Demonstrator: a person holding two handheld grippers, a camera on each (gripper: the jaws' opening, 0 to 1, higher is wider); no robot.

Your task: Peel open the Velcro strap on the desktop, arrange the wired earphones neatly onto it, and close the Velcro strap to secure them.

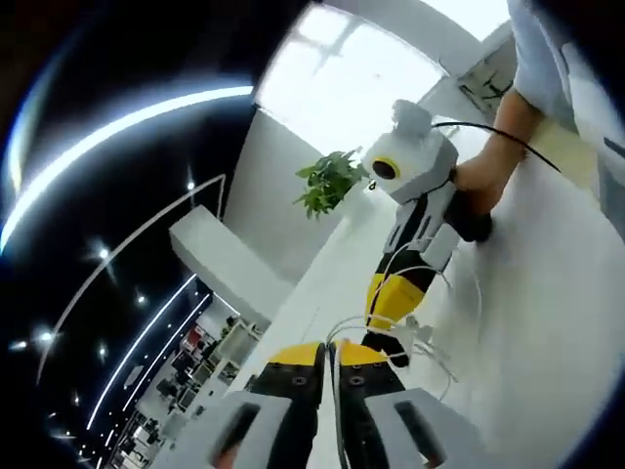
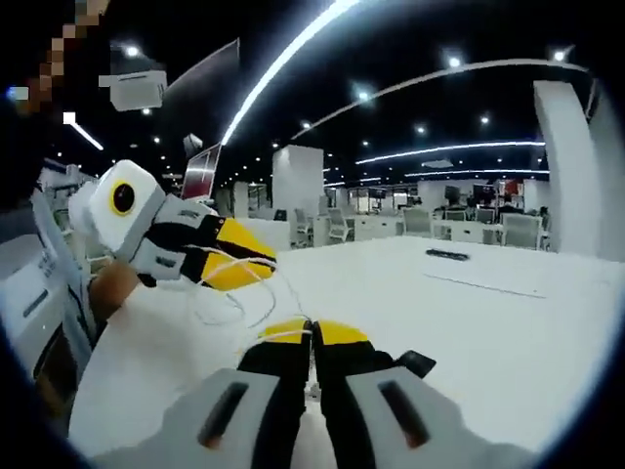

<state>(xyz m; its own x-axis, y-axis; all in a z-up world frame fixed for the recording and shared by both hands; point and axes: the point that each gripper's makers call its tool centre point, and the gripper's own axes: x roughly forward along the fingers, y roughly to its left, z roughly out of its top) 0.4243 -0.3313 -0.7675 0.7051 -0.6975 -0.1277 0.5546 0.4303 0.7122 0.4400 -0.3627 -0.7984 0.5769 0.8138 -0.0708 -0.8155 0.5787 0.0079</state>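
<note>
- Closest in the left gripper view, the left gripper [image 1: 330, 354] has its yellow-tipped jaws pressed together on a strand of the white earphone cable [image 1: 430, 337].
- Beside it, the right gripper [image 2: 312, 337] is likewise pinched closed on the cable; loops trail between both tools.
- Beyond them the white desk [image 2: 469, 313] runs broad and bare toward its far edge, a dark strap-like strip [image 2: 447, 254] well apart.
- Near the desk's end stands a green plant [image 1: 330, 181].

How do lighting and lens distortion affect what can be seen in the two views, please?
Left gripper view: the window is blown out white, and the ceiling light strip bows into an arc. Right gripper view: even lighting, the earphone cable faint against the white desktop, and the left gripper slightly soft.
</note>
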